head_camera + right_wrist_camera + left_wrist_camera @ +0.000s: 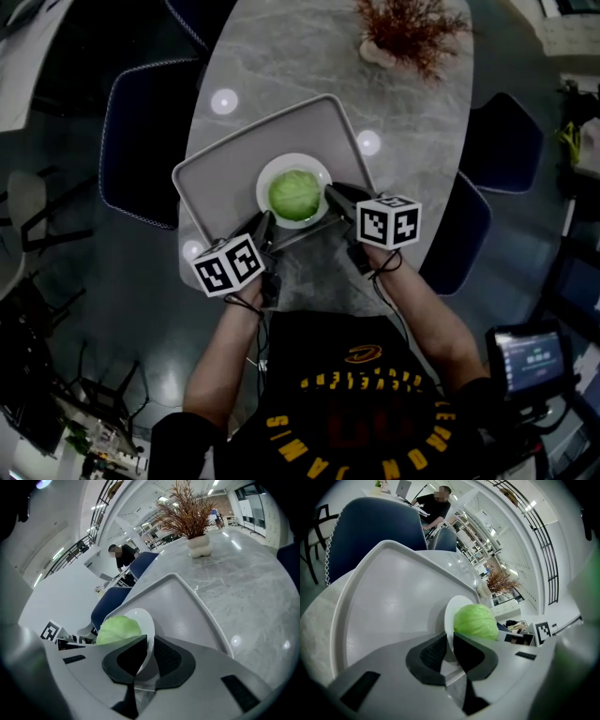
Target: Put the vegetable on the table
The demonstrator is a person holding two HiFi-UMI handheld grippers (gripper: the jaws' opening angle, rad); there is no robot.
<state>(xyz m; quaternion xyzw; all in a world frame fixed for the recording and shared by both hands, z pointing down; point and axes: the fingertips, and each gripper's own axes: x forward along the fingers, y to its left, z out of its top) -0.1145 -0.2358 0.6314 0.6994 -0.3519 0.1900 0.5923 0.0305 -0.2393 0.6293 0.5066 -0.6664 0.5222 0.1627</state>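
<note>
Head view: grey tray (220, 173) lies on the oval marble desk (281, 56). A white plate (279, 169) sits over the tray's 5 o'clock part, and the vegetable (293, 194), a round green leafy head, rests in its middle. Vegetable is not on the bare desk yet, it is on the plate above the tray.

Left gripper (265, 223) comes in at the plate's 7 o'clock, right gripper (334, 192) at its 4 o'clock. The two grips are roughly opposite, likely so the plate stays level and the round head doesn't roll off.

Left gripper view: jaws are clenched on the plate (452, 611), with the thin white rim pinched between the dark pads. The vegetable (476, 620) is just past the jaws and untouched by them. Right gripper view: same thing. Jaws clamp the plate (143, 618) rim, the vegetable (117, 629) sits at 10 o'clock of the jaws, and the tray (187, 602) wall is behind.

Gripping the rim rather than the leaves makes sense, since the head is too wide and soft for these jaws, so the plate serves as the carrier. Can't tell if the plate is already lifted or resting on the tray floor.

Judgement: this is the grasp or early lift stage. Next move probably needs both grippers raised together over the tray lip. Bare desk lies at 12 o'clock past the tray, short of the dried plant (410, 28), and there is a strip at 6 o'clock near the person. Risk is uneven lifting, which would tip the plate.
</note>
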